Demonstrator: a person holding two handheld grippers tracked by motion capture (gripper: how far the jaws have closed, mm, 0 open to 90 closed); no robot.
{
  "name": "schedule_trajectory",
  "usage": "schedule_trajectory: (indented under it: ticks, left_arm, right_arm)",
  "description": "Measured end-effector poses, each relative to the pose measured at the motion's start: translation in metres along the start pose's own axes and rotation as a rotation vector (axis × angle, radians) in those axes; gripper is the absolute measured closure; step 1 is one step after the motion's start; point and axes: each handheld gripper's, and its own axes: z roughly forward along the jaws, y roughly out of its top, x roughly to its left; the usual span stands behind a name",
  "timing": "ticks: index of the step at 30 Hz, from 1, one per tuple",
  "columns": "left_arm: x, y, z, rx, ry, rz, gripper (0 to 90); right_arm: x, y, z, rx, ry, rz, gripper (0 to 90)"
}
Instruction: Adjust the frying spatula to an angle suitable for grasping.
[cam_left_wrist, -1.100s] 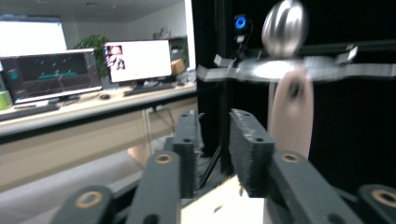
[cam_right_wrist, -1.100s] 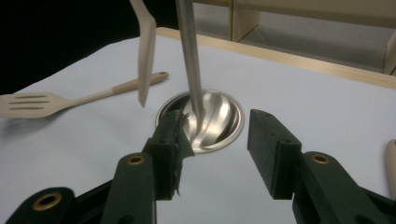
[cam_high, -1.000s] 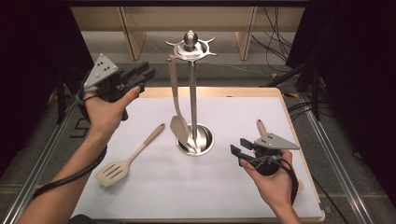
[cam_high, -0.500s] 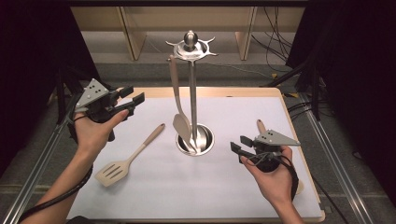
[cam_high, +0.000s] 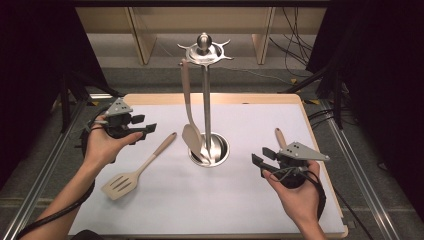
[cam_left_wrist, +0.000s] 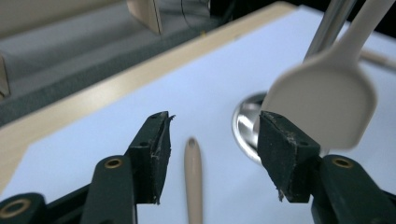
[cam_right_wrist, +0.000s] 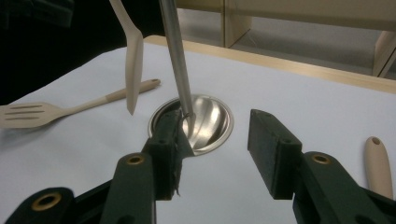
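Note:
A steel utensil stand (cam_high: 205, 100) rises from its round base (cam_high: 220, 148) at the middle of the white mat. A beige spatula (cam_high: 189, 120) hangs from one of its top hooks. A beige slotted turner (cam_high: 136, 171) lies on the mat left of the stand. My left gripper (cam_high: 145, 128) hovers above the turner's handle end; its jaws have just been opening and stand open, with nothing pressed between them. In the left gripper view (cam_left_wrist: 212, 126) the handle tip (cam_left_wrist: 193, 172) lies beyond the gap. My right gripper (cam_high: 259, 156) is open right of the base, nothing in it (cam_right_wrist: 215, 121).
Another beige utensil handle (cam_high: 280, 138) lies on the mat by my right gripper, also seen as a handle (cam_right_wrist: 378, 165) in the right gripper view. The mat (cam_high: 240, 200) covers a wooden board (cam_high: 320, 125). Metal rails run along both sides of the table.
My left hand has come down from beside the stand's top to just over the mat, and its jaws have spread wider. The right hand has stayed put.

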Motion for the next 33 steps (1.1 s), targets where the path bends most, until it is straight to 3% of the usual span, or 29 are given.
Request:
schedule_trajectory:
  ticks: [1, 5, 8, 10, 11, 12, 13, 14, 16, 18, 20, 21, 22, 27, 30, 33]
  left_arm:
    - [0.001, -0.002, 0.003, 0.037, -0.002, 0.019, 44.0]
    - [0.006, -0.008, 0.012, 0.163, -0.013, 0.053, 45.7]
    - [0.008, -0.012, 0.017, 0.189, -0.01, 0.051, 45.8]
    - [0.009, -0.018, 0.025, 0.258, -0.021, 0.018, 45.3]
    - [0.009, -0.018, 0.025, 0.258, -0.021, 0.018, 45.2]
    - [0.011, -0.02, 0.028, 0.287, -0.024, 0.057, 45.2]
    - [0.012, -0.022, 0.03, 0.307, -0.021, 0.063, 45.2]
    - [0.012, -0.026, 0.034, 0.335, -0.017, 0.055, 45.2]
    - [0.011, -0.029, 0.037, 0.347, -0.015, 0.045, 45.1]
    - [0.012, -0.032, 0.04, 0.411, -0.018, 0.052, 44.6]
    - [0.013, -0.034, 0.042, 0.429, -0.017, 0.058, 44.5]
    - [0.012, -0.037, 0.046, 0.445, 0.002, 0.053, 44.5]
    - [0.011, -0.039, 0.047, 0.475, -0.005, 0.024, 44.4]
    - [0.012, -0.044, 0.054, 0.519, 0.0, 0.024, 44.1]
    - [0.013, -0.049, 0.06, 0.545, 0.005, 0.017, 43.6]
    - [0.013, -0.051, 0.063, 0.576, 0.008, 0.022, 43.2]
  right_arm:
    - [0.001, 0.0, -0.001, 0.005, 0.006, 0.018, 56.2]
    - [0.001, 0.0, -0.002, 0.003, 0.003, 0.009, 56.4]
    - [0.001, -0.001, -0.002, 0.014, 0.004, 0.023, 56.5]
    - [-0.001, -0.001, 0.0, 0.019, 0.001, 0.0, 56.5]
    - [0.001, -0.002, 0.001, 0.028, 0.013, 0.031, 56.5]
    - [0.001, -0.002, 0.001, 0.028, 0.013, 0.031, 56.5]
    - [-0.001, -0.001, 0.002, 0.029, 0.014, 0.018, 56.5]
    - [0.001, -0.002, 0.002, 0.029, 0.015, 0.034, 56.5]
    - [0.0, -0.002, 0.001, 0.037, 0.008, 0.023, 56.5]
    - [-0.001, -0.002, 0.003, 0.027, 0.021, 0.008, 56.5]
    - [0.0, -0.002, 0.002, 0.032, 0.015, 0.009, 56.6]
    - [0.003, -0.001, 0.001, 0.042, 0.014, 0.036, 56.5]
    - [0.002, -0.001, 0.002, 0.036, 0.017, 0.021, 56.5]
    - [0.001, -0.002, 0.004, 0.029, 0.013, -0.008, 56.5]
    - [0.001, -0.002, 0.005, 0.031, 0.034, 0.013, 56.5]
    - [0.002, -0.002, 0.003, 0.045, 0.021, 0.038, 56.5]
